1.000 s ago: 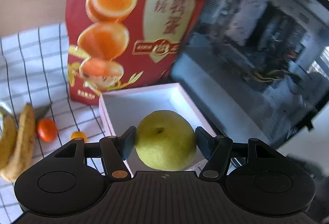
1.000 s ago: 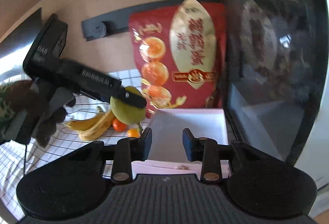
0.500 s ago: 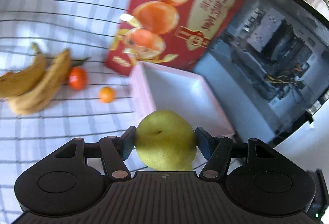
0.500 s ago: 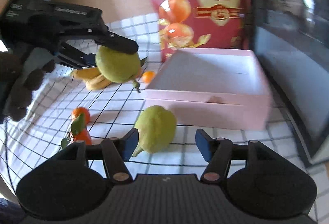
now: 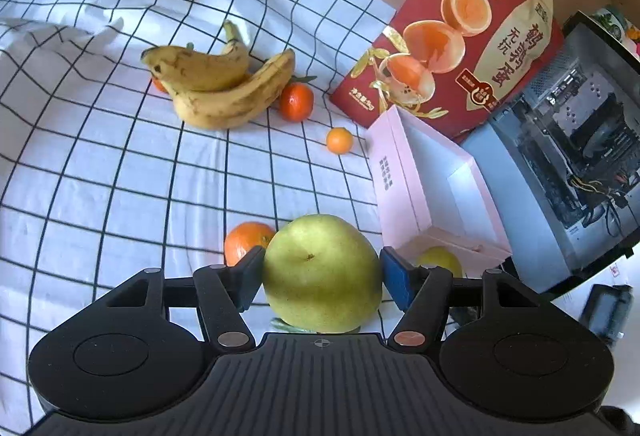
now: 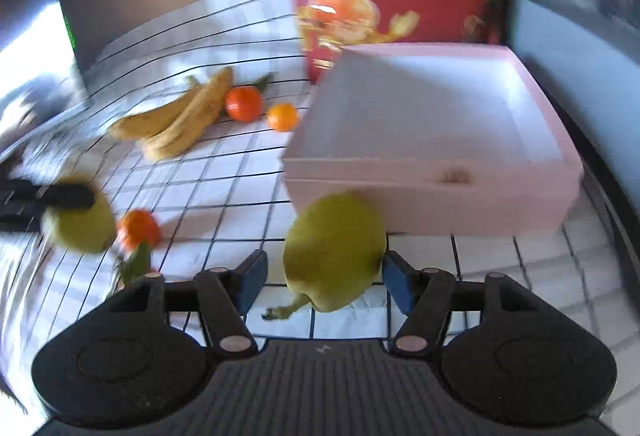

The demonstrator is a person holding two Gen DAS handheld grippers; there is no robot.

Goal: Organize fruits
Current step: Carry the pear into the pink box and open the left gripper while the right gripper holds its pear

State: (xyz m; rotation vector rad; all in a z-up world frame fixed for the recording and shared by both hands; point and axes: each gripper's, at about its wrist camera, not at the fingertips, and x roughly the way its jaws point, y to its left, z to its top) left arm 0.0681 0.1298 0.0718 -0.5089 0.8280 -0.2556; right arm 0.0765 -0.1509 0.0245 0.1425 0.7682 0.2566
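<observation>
My left gripper [image 5: 322, 276] is shut on a green pear [image 5: 322, 272] and holds it above the checked cloth, left of the pink box [image 5: 404, 191]. It shows blurred at the left of the right wrist view [image 6: 78, 220]. My right gripper [image 6: 324, 276] is open, its fingers either side of a second green pear [image 6: 336, 252] that lies on the cloth against the front wall of the pink box [image 6: 432, 203]. That pear also shows in the left wrist view [image 5: 438, 260]. The box interior holds no fruit.
Bananas [image 5: 224, 87], a tangerine [image 5: 296, 101], a small orange [image 5: 339, 140] and a nearer tangerine [image 5: 246, 238] lie on the cloth. A red snack bag [image 5: 452, 47] leans behind the box. A computer case [image 5: 572, 163] stands to its right.
My left gripper has pulled back and up from the box with its pear. My right gripper has dropped and moved forward until the second pear sits between its open fingers.
</observation>
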